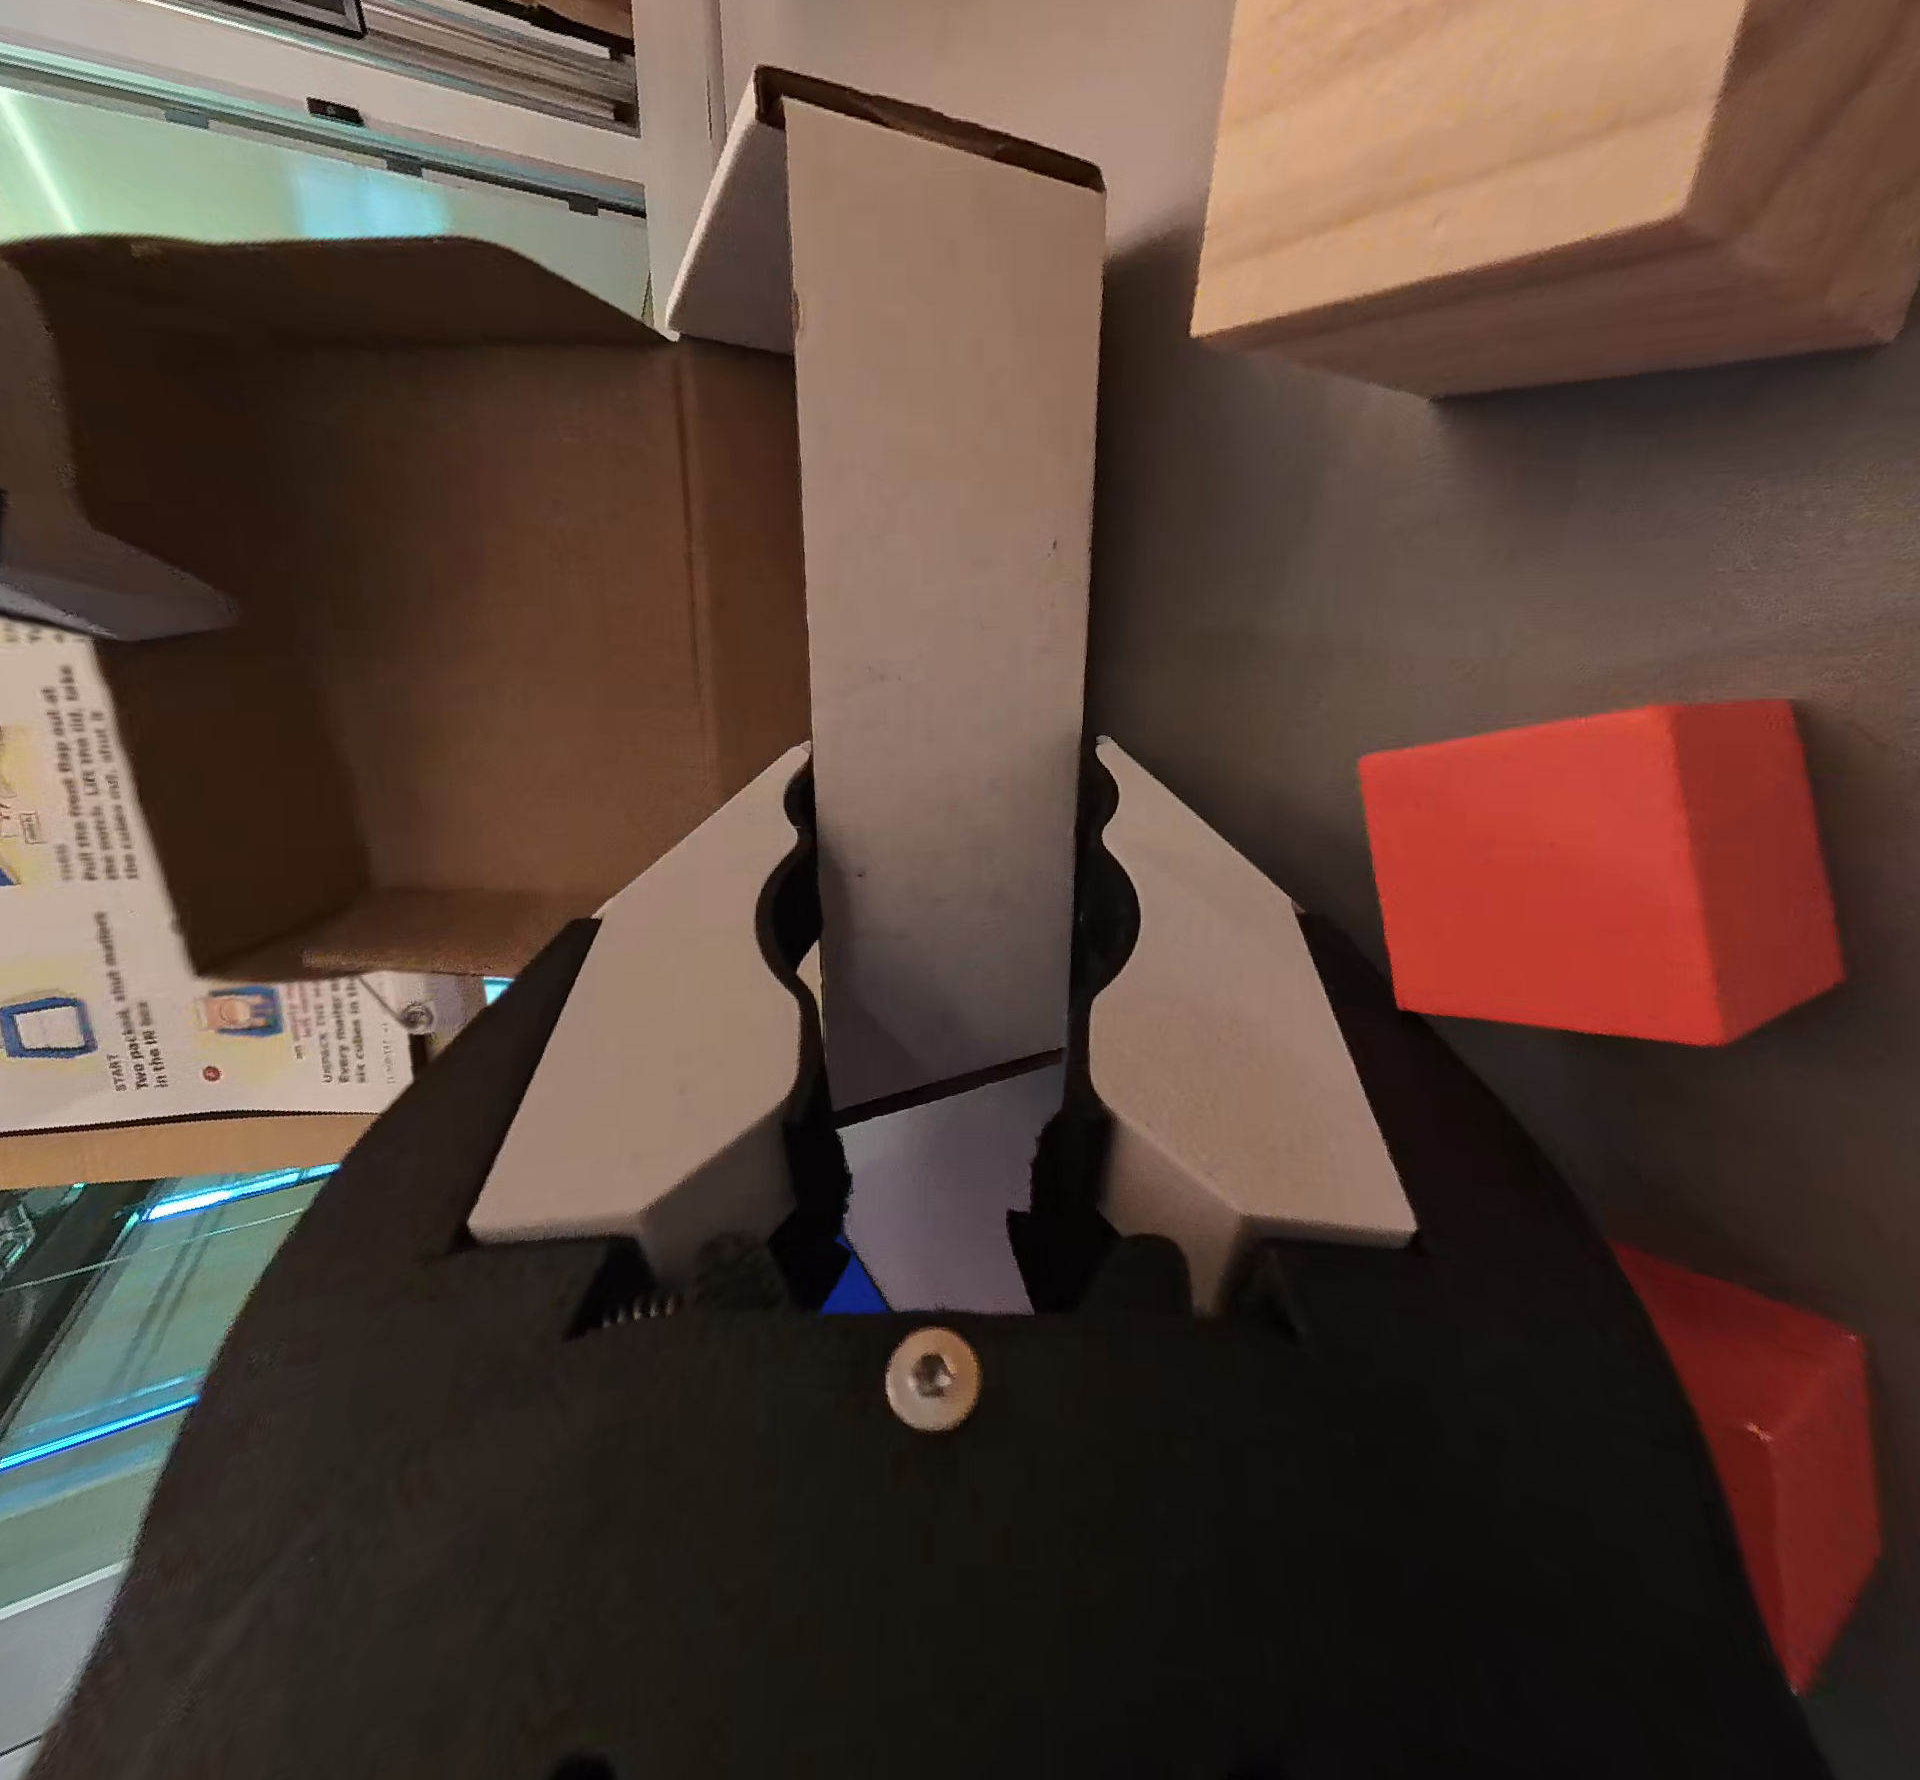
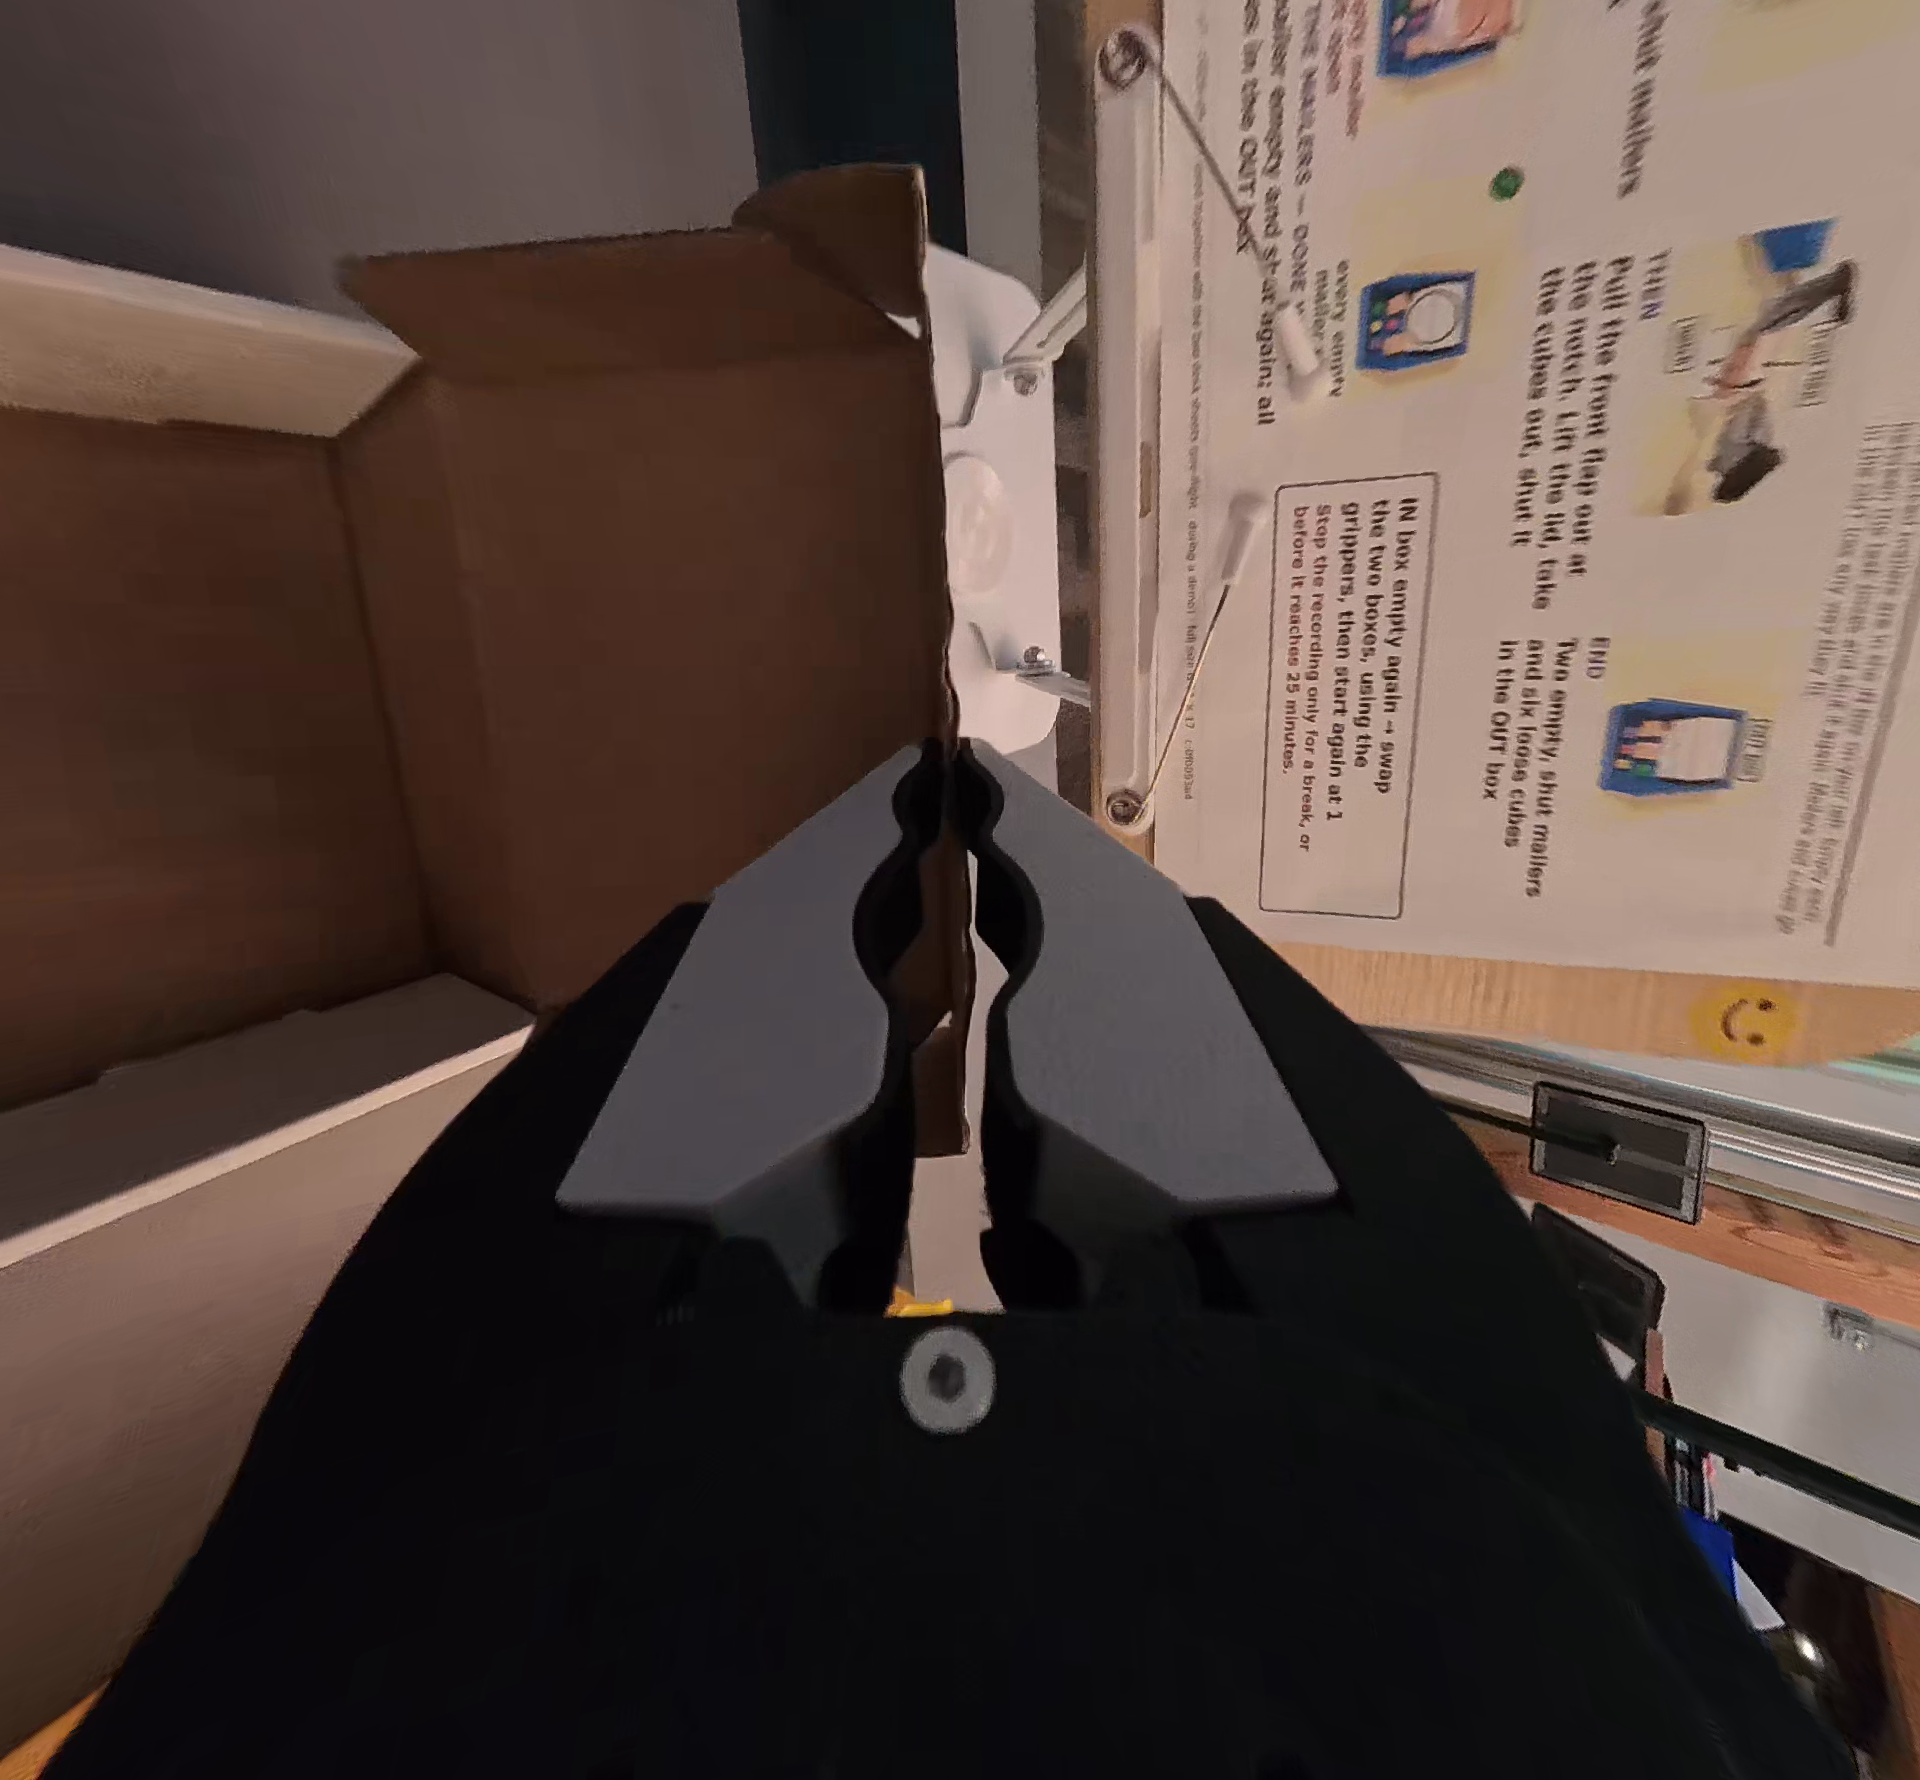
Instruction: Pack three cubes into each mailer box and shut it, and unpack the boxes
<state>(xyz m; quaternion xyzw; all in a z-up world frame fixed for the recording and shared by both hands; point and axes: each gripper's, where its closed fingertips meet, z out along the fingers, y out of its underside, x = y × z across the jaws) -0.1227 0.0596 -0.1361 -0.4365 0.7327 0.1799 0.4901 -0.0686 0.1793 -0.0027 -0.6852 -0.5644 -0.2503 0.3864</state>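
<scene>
My left hand-held gripper (image 1: 951,909) clamps the white front wall of one open mailer box (image 1: 416,587). My right hand-held gripper (image 2: 951,909) pinches its brown flap (image 2: 675,535). Two red cubes (image 1: 1590,868) lie beside it on the counter (image 1: 1351,587).

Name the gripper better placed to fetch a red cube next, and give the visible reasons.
Probably left. The left gripper straddles the mailer box's white wall, with a red cube lying loose right beside it. The right gripper is shut on the brown flap; no red cube shows in its view.

Grey tabletop (image 1: 1351,587) — wooden board (image 2: 1455,992) holding a printed sheet (image 2: 1558,380).
</scene>
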